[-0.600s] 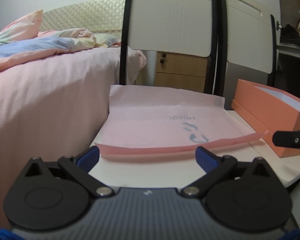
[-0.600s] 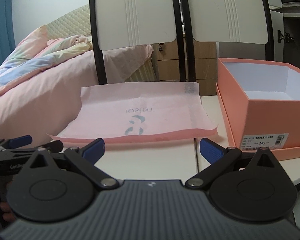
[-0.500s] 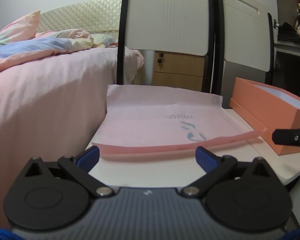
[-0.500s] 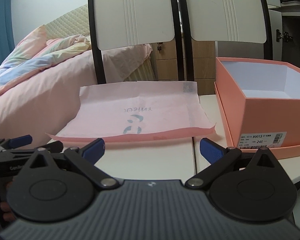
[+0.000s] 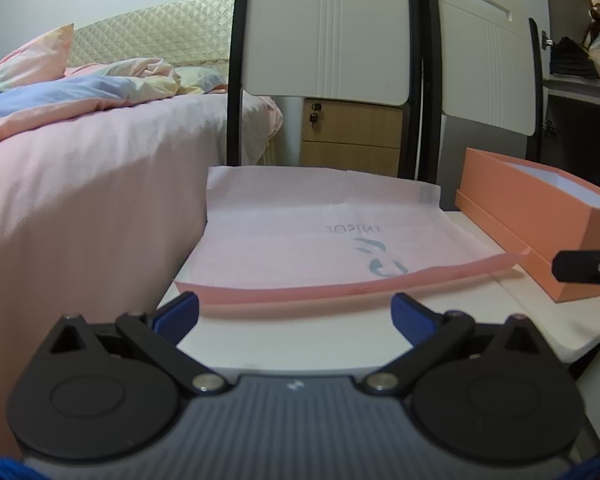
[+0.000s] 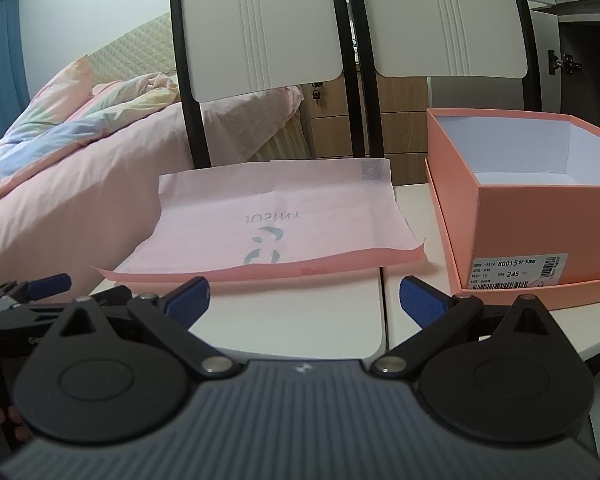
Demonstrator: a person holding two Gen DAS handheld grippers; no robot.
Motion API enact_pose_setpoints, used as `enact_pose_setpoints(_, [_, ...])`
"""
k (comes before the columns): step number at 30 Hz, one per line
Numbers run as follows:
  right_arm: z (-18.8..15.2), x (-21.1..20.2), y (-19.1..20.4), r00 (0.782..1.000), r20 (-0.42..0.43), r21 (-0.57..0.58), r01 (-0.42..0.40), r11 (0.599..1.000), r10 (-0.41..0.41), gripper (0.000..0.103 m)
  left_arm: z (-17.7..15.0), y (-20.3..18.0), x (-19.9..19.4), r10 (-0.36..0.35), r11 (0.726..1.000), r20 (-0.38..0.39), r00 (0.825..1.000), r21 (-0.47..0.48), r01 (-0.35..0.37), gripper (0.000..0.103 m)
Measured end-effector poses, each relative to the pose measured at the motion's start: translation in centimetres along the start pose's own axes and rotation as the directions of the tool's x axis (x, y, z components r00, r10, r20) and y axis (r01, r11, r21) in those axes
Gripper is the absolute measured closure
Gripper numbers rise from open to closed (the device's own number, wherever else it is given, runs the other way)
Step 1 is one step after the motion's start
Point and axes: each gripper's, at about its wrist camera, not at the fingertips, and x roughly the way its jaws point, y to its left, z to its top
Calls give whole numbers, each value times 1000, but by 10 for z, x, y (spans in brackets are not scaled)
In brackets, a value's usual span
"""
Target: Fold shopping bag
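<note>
The pink bag [image 5: 320, 240] lies flat on the white worktop [image 5: 300, 332] at mid-frame, its near edge curling up. A box [image 6: 540, 216] stands right of it. Both the left gripper [image 5: 295, 314] and right gripper [image 6: 304, 300] hover before it, fingers spread, holding nothing.

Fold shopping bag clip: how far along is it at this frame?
Barely started. The pink bag lies flat and unfolded on the white table, beside the box. Both the left gripper and right gripper are open, short of its near edge, holding nothing. All folding remains.
</note>
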Motion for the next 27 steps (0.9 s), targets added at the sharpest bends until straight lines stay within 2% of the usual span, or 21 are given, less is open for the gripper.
enact_pose_setpoints(12, [-3,-2,0,1000,-1,3,4,1000,-4,0,-2,-1,1,-4,1000,1,1000,1,4,0])
enact_pose_setpoints(19, [-2,-4,-3,1000,3,15,-11,1000,11,0,-4,-8,-4,-49,998,15,999,41,48,0])
enact_pose_setpoints(23, [-2,-5,-4,1000,3,15,-6,1000,6,0,-6,-15,-1,-32,997,12,999,72,31,0])
enact_pose_setpoints(27, [0,-5,-5,1000,-5,49,15,999,-15,0,-6,-13,0,-8,998,9,1000,59,8,0])
